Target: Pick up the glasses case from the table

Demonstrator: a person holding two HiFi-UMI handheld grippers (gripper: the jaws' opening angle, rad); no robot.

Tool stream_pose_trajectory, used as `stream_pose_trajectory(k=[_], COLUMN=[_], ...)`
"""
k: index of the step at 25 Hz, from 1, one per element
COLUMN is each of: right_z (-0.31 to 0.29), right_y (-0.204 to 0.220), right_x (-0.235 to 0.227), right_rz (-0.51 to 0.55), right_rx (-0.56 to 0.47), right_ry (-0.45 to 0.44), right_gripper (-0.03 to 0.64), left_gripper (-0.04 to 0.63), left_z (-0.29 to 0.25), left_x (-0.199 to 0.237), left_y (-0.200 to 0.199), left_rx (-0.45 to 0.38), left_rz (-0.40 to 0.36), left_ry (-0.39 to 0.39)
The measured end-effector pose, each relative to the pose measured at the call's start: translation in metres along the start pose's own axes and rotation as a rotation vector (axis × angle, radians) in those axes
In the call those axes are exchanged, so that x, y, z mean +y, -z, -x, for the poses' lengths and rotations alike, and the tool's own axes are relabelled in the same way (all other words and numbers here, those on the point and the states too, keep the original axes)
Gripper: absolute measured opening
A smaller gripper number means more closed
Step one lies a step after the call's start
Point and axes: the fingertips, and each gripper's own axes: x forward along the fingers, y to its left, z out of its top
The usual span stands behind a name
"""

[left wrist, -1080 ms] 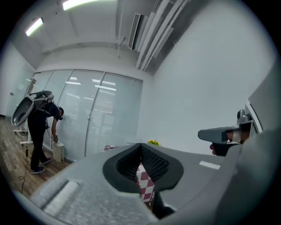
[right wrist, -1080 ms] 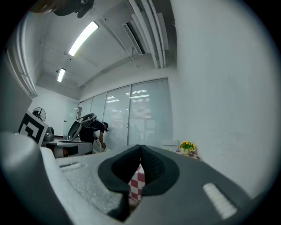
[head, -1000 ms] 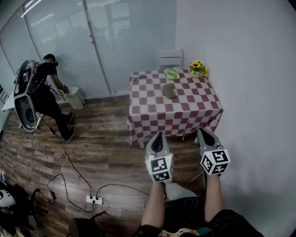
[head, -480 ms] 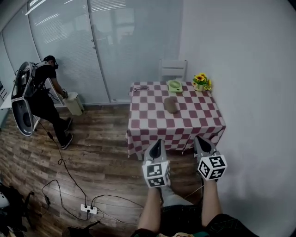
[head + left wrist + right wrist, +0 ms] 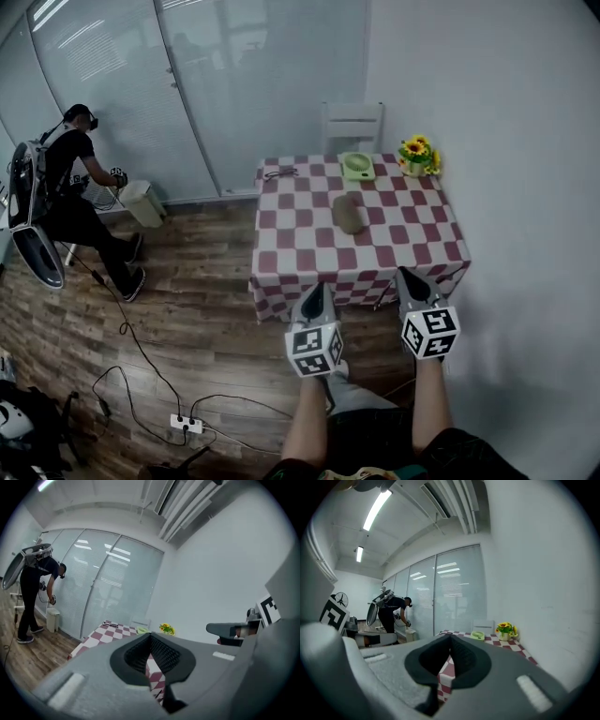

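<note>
The glasses case [image 5: 349, 213], a brownish-grey oblong, lies near the middle of the table [image 5: 281, 253], which wears a red-and-white check cloth. Both grippers are held out short of the table's near edge, well apart from the case. My left gripper [image 5: 317, 287] is shut and empty, and its jaws meet at a point in the left gripper view [image 5: 150, 635]. To its right, my right gripper [image 5: 407, 275] is likewise shut with nothing in it, its tips together [image 5: 450, 637]. From the gripper views only the table's far end shows; the case is hidden behind the jaws.
A pair of spectacles [image 5: 279, 172], a green dish-like thing [image 5: 355, 166] and a sunflower pot [image 5: 417, 155] sit at the table's far end. A white chair [image 5: 352, 127] stands behind. The white wall runs along the right. A person [image 5: 66, 187], a bin [image 5: 142, 202] and floor cables [image 5: 187, 424] are at left.
Both grippers and the view have moved forward toward the table, which now looks larger and nearer. The jaws stay shut. The person at left has shifted along the glass wall.
</note>
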Motion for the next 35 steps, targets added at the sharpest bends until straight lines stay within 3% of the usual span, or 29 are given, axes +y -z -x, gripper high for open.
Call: stream_pose_trajectory(k=[3, 12, 19, 24, 30, 35], right_z=[-0.029, -0.113, -0.159, -0.189, -0.226, -0.255], right_y=[0.004, 0.008, 0.009, 0.005, 0.014, 0.025], right_x=[-0.011, -0.079, -0.115, -0.111, -0.096, -0.103], right_rz=[-0.02, -0.132, -0.157, -0.155, -0.116, -0.106], right_rx=[0.012, 0.0, 0.007, 0.033, 0.09, 0.138], right_ry=[-0.019, -0.023, -0.015, -0.051, -0.104, -0.091], right_gripper=[0.005, 0.004, 0.005, 0.004, 0.004, 0.004], left_gripper=[0.009, 0.009, 0.011, 0.011, 0.011, 0.011], left_z=[-0.029, -0.131, -0.186, -0.196, -0.22, -0.257], left_x=[0.006, 0.016, 0.009, 0.023, 0.048, 0.059], left_y=[0.003, -0.004, -0.009, -0.023, -0.013, 0.005], left_rx=[0.037, 0.118, 0.116, 0.11, 0.136, 0.184], left_rz=[-0.013, -0.146, -0.195, -0.277, -0.239, -0.222], left_ry=[-0.015, -0.035, -0.013, -0.034, -0.06, -0.044])
